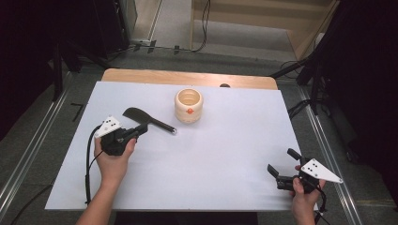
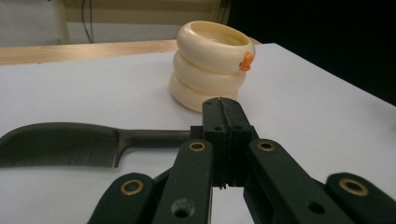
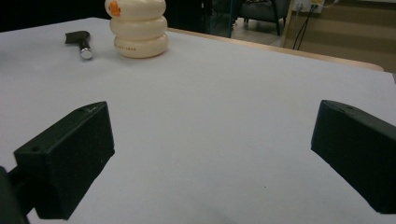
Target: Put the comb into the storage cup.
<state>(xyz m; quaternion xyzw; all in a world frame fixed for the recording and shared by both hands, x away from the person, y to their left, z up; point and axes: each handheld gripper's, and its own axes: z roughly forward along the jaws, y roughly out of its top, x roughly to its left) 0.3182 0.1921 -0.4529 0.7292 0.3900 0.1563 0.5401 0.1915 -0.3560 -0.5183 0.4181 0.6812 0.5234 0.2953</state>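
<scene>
Left hand-held gripper (image 1: 141, 130): we see its jaws pressed fully together in the left gripper view (image 2: 223, 122), clenched. They sit at the handle of the black comb (image 1: 146, 119), but we can't tell whether the handle is actually pinched between them or just lies behind the tips. The left hand (image 1: 112, 157) holds the gripper body low over the table (image 1: 225, 154), left of centre.

The comb lies flat on the table, toothed head toward the far left, handle running right and toward us; its shiny end cap (image 3: 86, 52) points at the cream holder. In the left gripper view the comb (image 2: 70, 143) stretches out to the left of the jaw tips, teeth facing down-left.

The cream ringed holder (image 1: 188, 105) stands upright just beyond the comb's handle end, near the far middle of the table, open top, small orange knob on its front (image 2: 246, 60). Near the comb, not touching as far as we can see.

Right hand-held gripper (image 1: 280, 169): jaws spread wide, released, holding nothing. In the right gripper view the two black pads (image 3: 70, 158) stand far apart with bare table between. It's at the near right corner, well apart from comb and holder (image 3: 138, 28).
</scene>
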